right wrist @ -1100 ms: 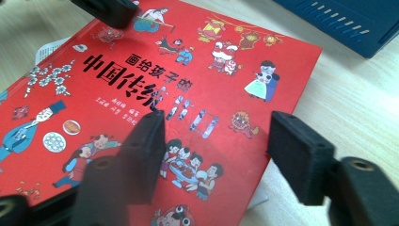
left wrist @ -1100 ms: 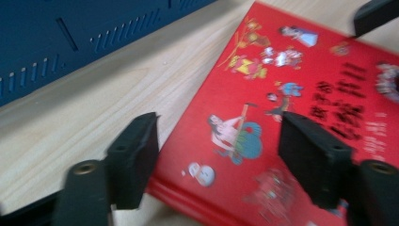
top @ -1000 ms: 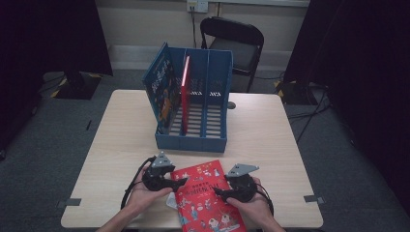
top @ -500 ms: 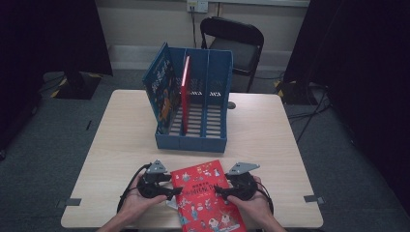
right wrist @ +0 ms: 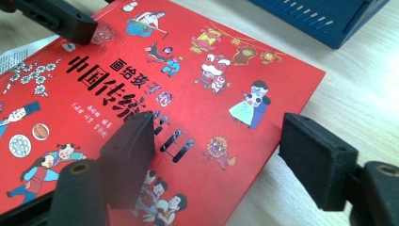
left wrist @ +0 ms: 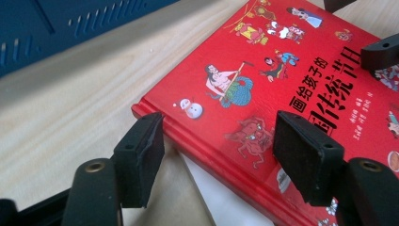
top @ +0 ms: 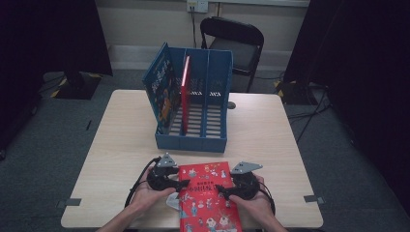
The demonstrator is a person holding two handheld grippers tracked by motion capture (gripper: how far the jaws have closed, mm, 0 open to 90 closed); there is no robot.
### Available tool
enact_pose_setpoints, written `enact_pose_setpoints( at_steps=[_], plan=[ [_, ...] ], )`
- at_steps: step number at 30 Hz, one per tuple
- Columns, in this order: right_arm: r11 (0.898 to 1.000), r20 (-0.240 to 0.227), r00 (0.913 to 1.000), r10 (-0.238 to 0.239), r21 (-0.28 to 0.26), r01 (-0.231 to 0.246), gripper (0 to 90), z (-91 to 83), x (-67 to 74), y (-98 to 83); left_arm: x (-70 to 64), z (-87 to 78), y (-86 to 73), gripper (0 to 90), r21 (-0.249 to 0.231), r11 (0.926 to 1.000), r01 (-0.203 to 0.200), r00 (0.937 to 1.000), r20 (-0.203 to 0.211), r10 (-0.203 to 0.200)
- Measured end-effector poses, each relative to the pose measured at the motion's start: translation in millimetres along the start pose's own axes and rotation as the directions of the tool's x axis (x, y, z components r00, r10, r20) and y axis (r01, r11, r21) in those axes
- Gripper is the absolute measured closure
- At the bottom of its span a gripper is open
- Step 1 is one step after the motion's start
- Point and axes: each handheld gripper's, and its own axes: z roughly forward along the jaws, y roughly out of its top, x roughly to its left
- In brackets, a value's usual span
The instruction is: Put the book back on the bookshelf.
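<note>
One red book [top: 208,200], gold Chinese title, cartoon figures

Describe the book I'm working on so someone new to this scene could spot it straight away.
On the pale wooden table, in front of the blue slotted plastic file rack, a red hardcover picture book lies flat at the near edge, between the left gripper and right gripper. Unlike the books standing in the rack, it lies cover up, showing cartoon figures and black Chinese characters.
</note>
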Motion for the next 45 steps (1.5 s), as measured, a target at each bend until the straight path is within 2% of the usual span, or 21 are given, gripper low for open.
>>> enact_pose_setpoints(
  at_steps=[4,6,9,11,13,17,26,33,37,42,45],
  plan=[
    [1.000,0.014,0.9999,0.006,-0.004,-0.006,22.2,0.9,-0.6,-0.4,0.5,4.7,3.4,36.9,-0.013,0.9999,0.006,1.0000,-0.006,-0.006],
    [1.000,0.013,0.9998,0.013,-0.005,-0.013,21.9,0.8,-1.1,-1.1,1.7,3.0,1.3,37.0,-0.012,0.9998,0.014,0.9999,0.005,-0.014],
    [1.000,0.007,0.9998,0.018,-0.010,-0.018,21.9,0.8,-1.5,-1.8,-3.1,-3.5,-6.9,39.2,-0.004,0.9997,0.026,0.9983,0.053,-0.026],
    [1.000,0.004,0.9998,0.021,-0.010,-0.021,21.6,0.6,-2.2,-2.5,-9.1,-8.0,-12.1,38.8,0.009,0.9999,0.011,0.9967,0.080,-0.012],
    [0.999,-0.005,0.9995,0.030,-0.009,-0.031,21.4,0.5,-3.2,-3.1,-13.6,-10.3,-15.6,39.2,0.003,1.0000,0.004,0.9965,0.084,-0.005],
    [0.999,-0.004,0.9993,0.038,0.002,-0.038,17.4,1.4,-2.6,-2.8,-12.3,-7.9,-14.8,38.2,-0.003,0.9999,0.012,0.9956,0.093,-0.012],
    [0.999,0.020,0.9988,0.046,0.012,-0.046,14.5,6.3,-6.2,2.3,-11.1,0.1,-4.7,39.1,-0.009,1.0000,0.002,0.9988,0.048,-0.001],
    [0.998,0.031,0.9977,0.059,-0.004,-0.059,14.1,14.8,-16.2,8.6,-1.6,6.7,1.8,39.2,-0.020,0.9996,0.022,0.9992,0.034,-0.021],
    [0.999,0.056,0.9973,0.048,-0.004,-0.048,13.1,21.6,-18.9,16.0,3.7,9.6,4.2,39.2,-0.032,0.9991,0.026,0.9993,0.028,-0.025],
    [0.999,0.056,0.9977,0.039,-0.018,-0.038,13.1,23.5,-21.2,17.0,5.8,9.7,1.9,39.2,-0.047,0.9983,0.036,0.9988,0.034,-0.034],
    [0.998,0.050,0.9975,0.050,-0.025,-0.049,13.0,22.8,-22.0,15.1,7.4,9.4,1.8,38.6,-0.021,0.9954,0.094,0.9944,0.052,-0.092]
  ],
)
